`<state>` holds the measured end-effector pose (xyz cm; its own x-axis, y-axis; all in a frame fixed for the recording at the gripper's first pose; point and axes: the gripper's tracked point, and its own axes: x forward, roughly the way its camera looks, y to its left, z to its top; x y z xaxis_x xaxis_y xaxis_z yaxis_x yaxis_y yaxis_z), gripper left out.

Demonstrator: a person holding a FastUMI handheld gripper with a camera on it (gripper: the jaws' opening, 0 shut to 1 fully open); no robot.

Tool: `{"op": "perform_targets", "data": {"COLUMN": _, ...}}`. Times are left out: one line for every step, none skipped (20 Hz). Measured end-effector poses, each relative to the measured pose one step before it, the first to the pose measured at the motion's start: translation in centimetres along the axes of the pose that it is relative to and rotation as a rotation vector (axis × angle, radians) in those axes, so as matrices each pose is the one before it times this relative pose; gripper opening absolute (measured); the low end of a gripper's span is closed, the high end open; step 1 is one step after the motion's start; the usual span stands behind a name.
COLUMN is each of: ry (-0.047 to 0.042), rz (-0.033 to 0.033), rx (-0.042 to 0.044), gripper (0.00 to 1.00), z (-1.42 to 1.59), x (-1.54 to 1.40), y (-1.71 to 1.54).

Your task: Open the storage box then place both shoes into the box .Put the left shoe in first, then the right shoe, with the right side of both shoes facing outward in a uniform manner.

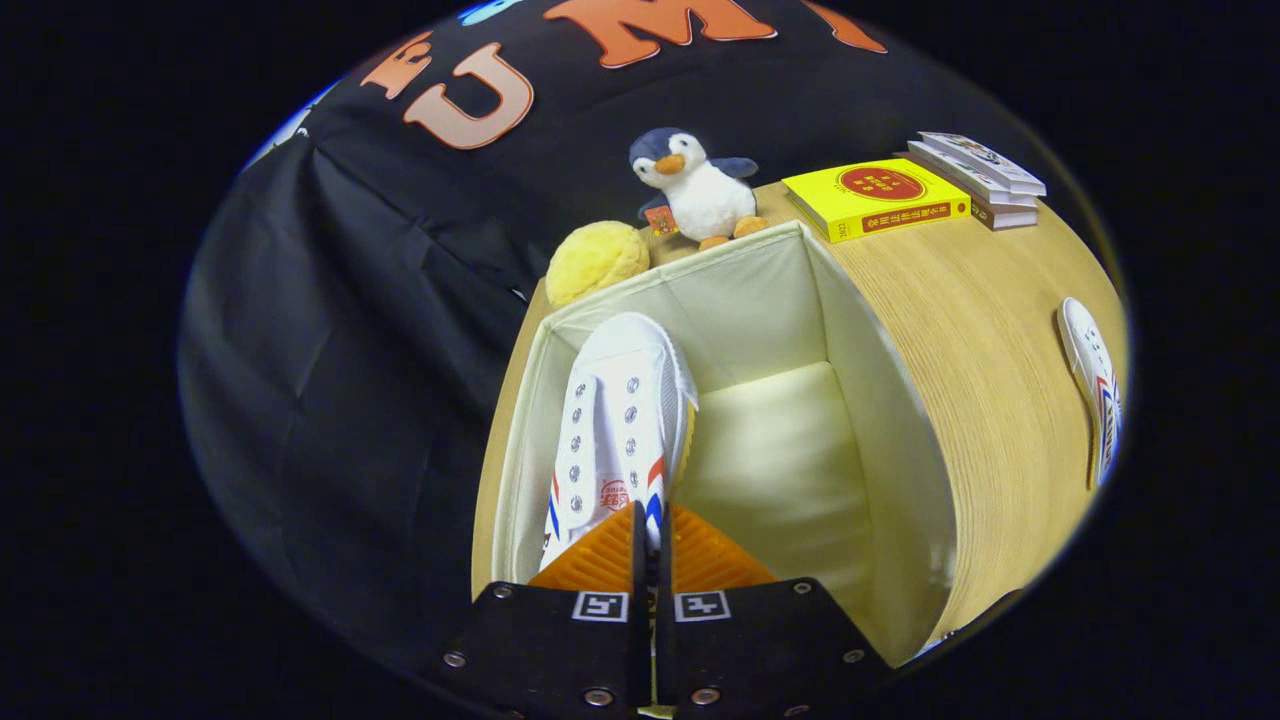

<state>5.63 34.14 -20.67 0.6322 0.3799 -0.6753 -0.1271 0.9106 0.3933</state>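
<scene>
**Shoe held inside open storage box, second shoe out on surface**

Gripper view: the gripper (pixel 652 540) is clenched on a white canvas shoe (pixel 618 420), its two fingers pressed nearly together with a thin part of the shoe's heel end pinched between them. The shoe has metal eyelets and red and blue side stripes. Its toe points away from the fingers, toward the far wall of the box. It sits along the left wall of the storage box (pixel 880 400), a cream fabric box, open at the top; the right part of the box floor is bare. The box stands on a light wood surface (pixel 1000 400).

The second shoe (pixel 1092 385), same white with red and blue stripes, lies on the surface well to the right of the box.

Beyond the box: a yellow plush ball (pixel 596 260) and a penguin plush toy (pixel 693 190), both just behind the far rim. Farther right, a yellow book (pixel 875 198) and beside it a small stack of books (pixel 980 175).
</scene>
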Motion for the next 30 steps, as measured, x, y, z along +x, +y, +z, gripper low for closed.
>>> {"op": "perform_targets", "data": {"ry": 0.00859, "rz": 0.00307, "rx": 0.00088, "gripper": 0.03, "z": -0.314, "x": 0.292, "y": 0.145}}
{"op": "perform_targets", "data": {"ry": 0.01051, "rz": -0.0108, "rx": -0.01003, "gripper": 0.03, "z": -0.314, "x": 0.273, "y": -0.121}}
{"op": "perform_targets", "data": {"ry": 0.00632, "rz": -0.00891, "rx": -0.00664, "gripper": 0.03, "z": -0.22, "x": 0.152, "y": -0.071}}
{"op": "perform_targets", "data": {"ry": 0.00247, "rz": -0.00558, "rx": -0.0077, "gripper": 0.03, "z": -0.025, "x": 0.274, "y": -0.071}}
{"op": "perform_targets", "data": {"ry": 0.00412, "rz": 0.01845, "rx": 0.00333, "gripper": 0.03, "z": 0.054, "x": 0.026, "y": 0.265}}
{"op": "perform_targets", "data": {"ry": 0.00325, "rz": 0.04789, "rx": 0.00622, "gripper": 0.05, "z": 0.18, "x": -0.066, "y": 0.945}}
{"op": "perform_targets", "data": {"ry": -0.00052, "rz": 0.05389, "rx": -0.00087, "gripper": 0.08, "z": 0.59, "x": -0.348, "y": 1.118}}
{"op": "perform_targets", "data": {"ry": -0.00078, "rz": 0.00378, "rx": -0.01022, "gripper": 0.28, "z": 0.384, "x": -0.217, "y": 0.084}}
{"op": "perform_targets", "data": {"ry": -0.0168, "rz": -0.01482, "rx": -0.02307, "gripper": 0.36, "z": 0.736, "x": -0.795, "y": -0.498}}
{"op": "perform_targets", "data": {"ry": -0.01929, "rz": -0.00423, "rx": -0.01503, "gripper": 0.51, "z": 0.666, "x": -0.664, "y": -0.284}}
{"op": "perform_targets", "data": {"ry": -0.01205, "rz": 0.00648, "rx": -0.00037, "gripper": 0.61, "z": 0.467, "x": -0.738, "y": -0.033}}
{"op": "perform_targets", "data": {"ry": -0.01254, "rz": 0.00938, "rx": 0.00577, "gripper": 0.82, "z": 0.53, "x": -0.871, "y": -0.224}}
{"op": "perform_targets", "data": {"ry": -0.01286, "rz": 0.0032, "rx": 0.00161, "gripper": 0.89, "z": 0.737, "x": -1.057, "y": -0.6}}
{"op": "perform_targets", "data": {"ry": -0.0148, "rz": -0.00622, "rx": -0.00503, "gripper": 0.99, "z": 0.581, "x": -0.954, "y": -0.82}}
{"op": "perform_targets", "data": {"ry": -0.01577, "rz": -0.00854, "rx": -0.00803, "gripper": 0.99, "z": 0.694, "x": -1.176, "y": -0.929}}
{"op": "perform_targets", "data": {"ry": -0.01357, "rz": -0.00675, "rx": -0.00669, "gripper": 0.99, "z": 0.651, "x": -0.951, "y": -1.041}}
{"op": "perform_targets", "data": {"ry": -0.01185, "rz": -0.00686, "rx": -0.00277, "gripper": 0.99, "z": 0.566, "x": -1.027, "y": -1.275}}
{"op": "perform_targets", "data": {"ry": -0.00853, "rz": -0.00769, "rx": 0.00209, "gripper": 0.99, "z": 0.507, "x": -0.878, "y": -1.413}}
{"op": "perform_targets", "data": {"ry": -0.00489, "rz": -0.01466, "rx": 0.00354, "gripper": 0.99, "z": 0.423, "x": -0.99, "y": -1.8}}
{"op": "perform_targets", "data": {"ry": -0.00364, "rz": -0.01735, "rx": 0.00332, "gripper": 0.99, "z": 0.317, "x": -0.758, "y": -1.866}}
{"op": "perform_targets", "data": {"ry": -0.0029, "rz": -0.01993, "rx": 0.00743, "gripper": 0.99, "z": 0.225, "x": -0.698, "y": -2.082}}
{"op": "perform_targets", "data": {"ry": 0.00074, "rz": -0.01943, "rx": 0.01421, "gripper": 0.99, "z": 0.202, "x": -0.481, "y": -2.1}}
{"op": "perform_targets", "data": {"ry": 0.00602, "rz": -0.01829, "rx": 0.01878, "gripper": 0.99, "z": 0.039, "x": -0.366, "y": -2.268}}
{"op": "perform_targets", "data": {"ry": 0.00457, "rz": -0.01847, "rx": 0.01745, "gripper": 0.99, "z": 0.091, "x": -0.297, "y": -2.179}}
{"op": "perform_targets", "data": {"ry": 0.00543, "rz": -0.01931, "rx": 0.01488, "gripper": 0.99, "z": 0.155, "x": -0.305, "y": -2.117}}
{"op": "perform_targets", "data": {"ry": 0.00435, "rz": -0.01943, "rx": 0.01159, "gripper": 0.99, "z": 0.176, "x": -0.313, "y": -2.227}}
{"op": "perform_targets", "data": {"ry": 0.0055, "rz": -0.02219, "rx": 0.01286, "gripper": 0.99, "z": 0.11, "x": -0.306, "y": -2.186}}
{"op": "perform_targets", "data": {"ry": 0.00672, "rz": -0.01913, "rx": 0.01024, "gripper": 0.99, "z": 0.255, "x": -0.202, "y": -2.189}}
{"op": "perform_targets", "data": {"ry": 0.00978, "rz": -0.0202, "rx": 0.00848, "gripper": 0.99, "z": 0.147, "x": -0.108, "y": -2.169}}
{"op": "perform_targets", "data": {"ry": 0.01264, "rz": -0.01837, "rx": 0.0043, "gripper": 0.99, "z": 0.111, "x": -0.065, "y": -2.105}}
